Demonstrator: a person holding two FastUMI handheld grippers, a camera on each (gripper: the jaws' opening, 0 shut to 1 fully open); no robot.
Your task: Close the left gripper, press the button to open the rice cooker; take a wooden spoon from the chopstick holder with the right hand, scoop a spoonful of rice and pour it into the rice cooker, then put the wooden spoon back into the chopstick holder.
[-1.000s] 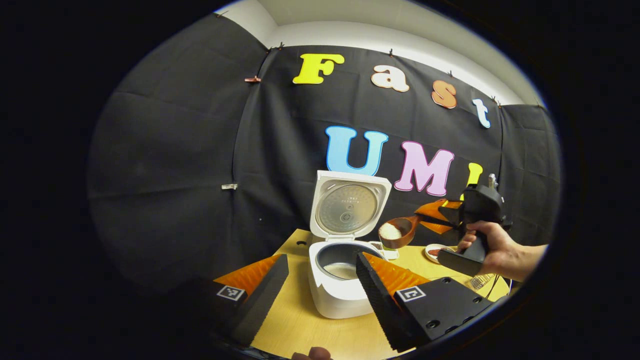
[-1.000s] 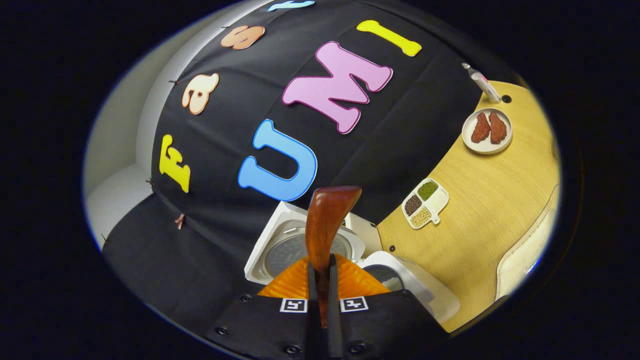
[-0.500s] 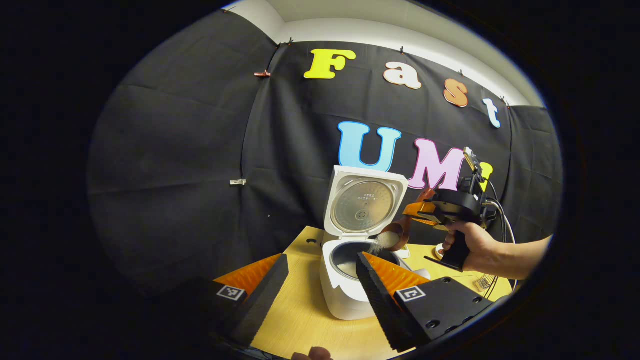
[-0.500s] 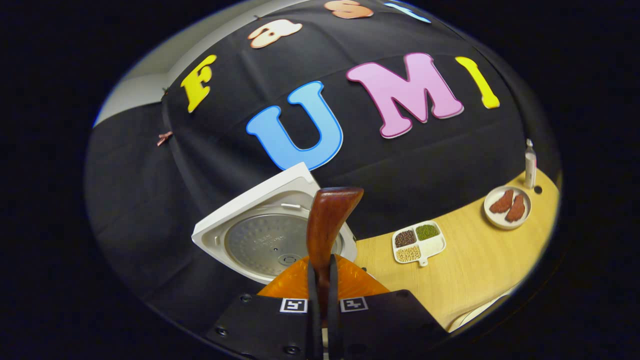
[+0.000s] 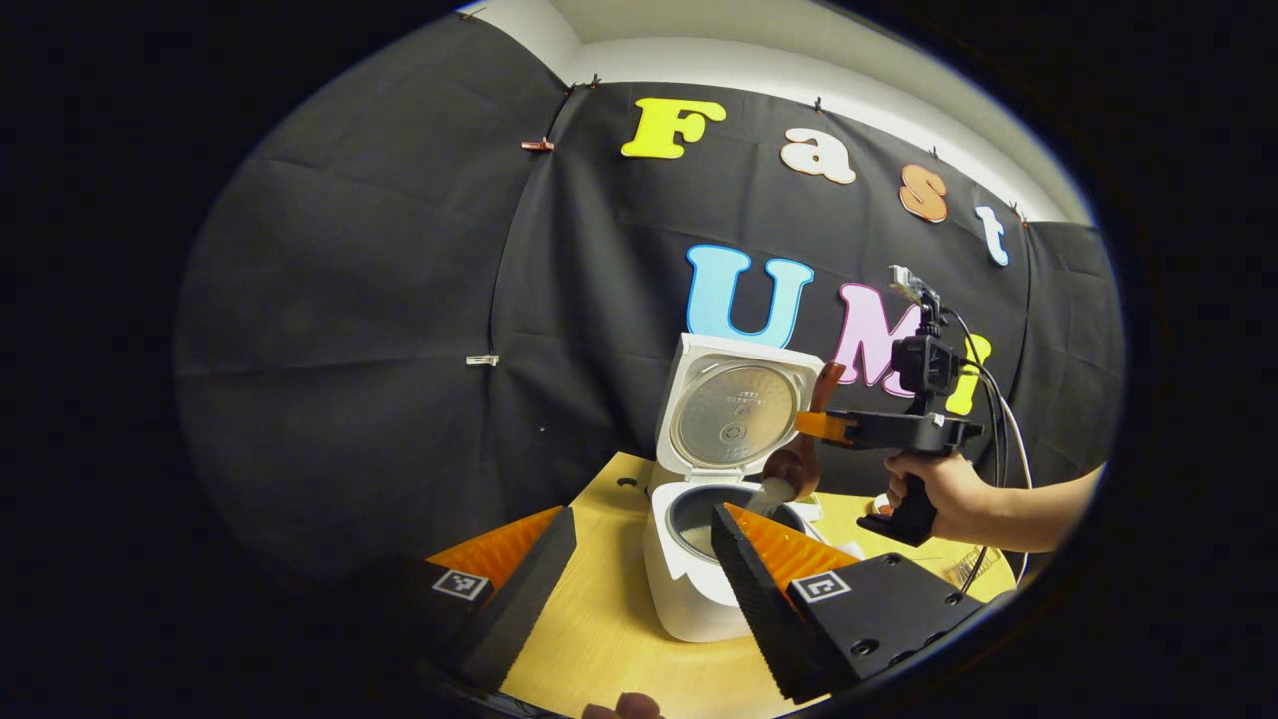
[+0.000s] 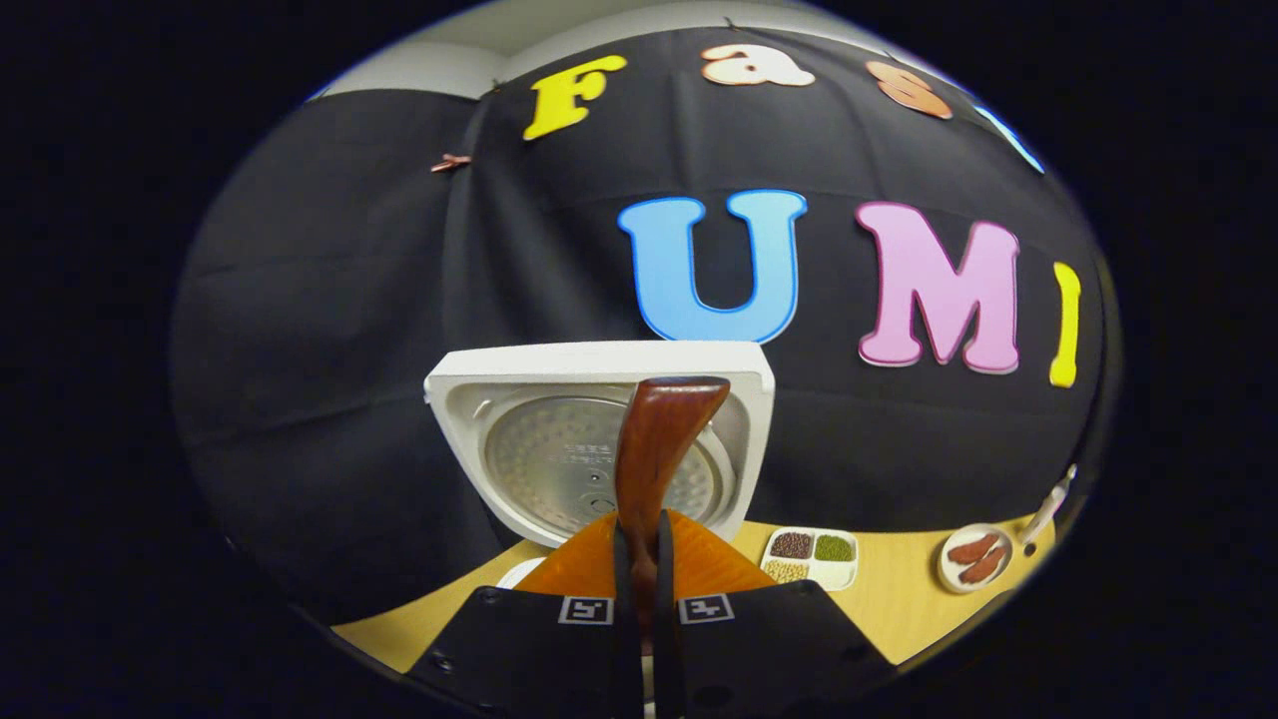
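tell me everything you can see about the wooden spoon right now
The wooden spoon is dark reddish-brown, glossy wood with a curved handle. The right gripper is shut on its handle, both fingers pressing it. In the left gripper view it hangs steeply tilted, bowl down, over the open pot of the white rice cooker, with white rice spilling from the bowl. Its handle end rises in front of the raised lid.

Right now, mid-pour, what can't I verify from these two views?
- Rice in the pot: left gripper view, the left gripper finger covers part of the rice cooker opening.
- Spoon bowl: right gripper view, the wooden spoon tips away; the right gripper hides the pot.
- Chopstick holder: left gripper view, behind the hand.
- Divided dish contents: too small.
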